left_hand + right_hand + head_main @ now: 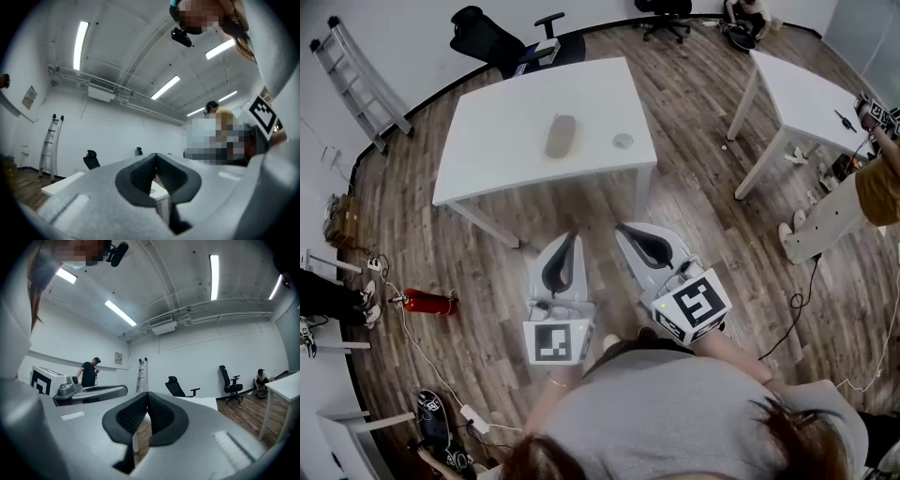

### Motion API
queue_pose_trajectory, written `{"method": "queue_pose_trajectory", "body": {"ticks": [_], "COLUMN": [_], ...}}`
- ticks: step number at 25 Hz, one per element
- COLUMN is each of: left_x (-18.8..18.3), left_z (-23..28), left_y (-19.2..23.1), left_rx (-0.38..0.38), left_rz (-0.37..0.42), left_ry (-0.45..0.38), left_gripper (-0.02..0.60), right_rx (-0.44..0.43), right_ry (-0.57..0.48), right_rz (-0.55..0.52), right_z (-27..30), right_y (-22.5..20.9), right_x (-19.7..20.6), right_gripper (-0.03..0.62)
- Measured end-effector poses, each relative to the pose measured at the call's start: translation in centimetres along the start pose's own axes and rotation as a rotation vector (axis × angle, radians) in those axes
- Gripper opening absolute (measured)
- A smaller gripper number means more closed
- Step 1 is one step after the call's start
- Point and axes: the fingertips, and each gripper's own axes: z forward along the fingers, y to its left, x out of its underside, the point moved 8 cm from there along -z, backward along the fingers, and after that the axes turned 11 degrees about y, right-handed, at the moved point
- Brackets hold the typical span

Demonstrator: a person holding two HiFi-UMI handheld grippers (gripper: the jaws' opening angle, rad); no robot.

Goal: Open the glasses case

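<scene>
- Grey-shirted shoulders of the person (675,412) fill the bottom of the head view. Just ahead, the left gripper (572,237) and right gripper (622,230) are both pinched together on nothing.
- The glasses case (561,136) lies closed near the middle of the white table (487,169), well apart from both grippers.
- A small round grey object (622,141) sits near it, to the right.
- Farther out are a ladder (361,80), an office chair (487,37) and a red extinguisher (427,302) on the floor.
- The approach probably comes first. To do it well, spread the jaws before arriving, pin the base with one gripper, and lift the lid at its seam with the other.
</scene>
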Motion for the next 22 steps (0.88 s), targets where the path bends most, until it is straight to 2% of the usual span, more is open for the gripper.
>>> {"method": "queue_pose_trajectory", "body": {"ticks": [8,12,17,22], "left_x": [-0.8,-0.3,0.5,0.2], "left_z": [0.1,0.0,-0.2,0.2], "left_y": [-0.9,-1.8,-2.6,-1.8], "left_rx": [-0.033,-0.064,-0.107,-0.135], "left_rz": [-0.026,-0.015,-0.030,-0.030], "left_ry": [-0.008,-0.032,0.014,-0.003], "left_gripper": [0.003,0.003,0.003,0.003], "right_rx": [-0.012,-0.024,-0.045,-0.069], "right_ry": [-0.050,-0.059,-0.046,-0.052], "right_rz": [0.005,-0.016,-0.032,-0.034], "right_z": [-1.2,-1.8,-2.0,-1.1], "right_y": [-1.0,-1.7,-2.6,-2.9], "right_x": [-0.9,-0.7,-0.1,-0.4], "right_gripper": [0.006,0.006,0.005,0.006]}}
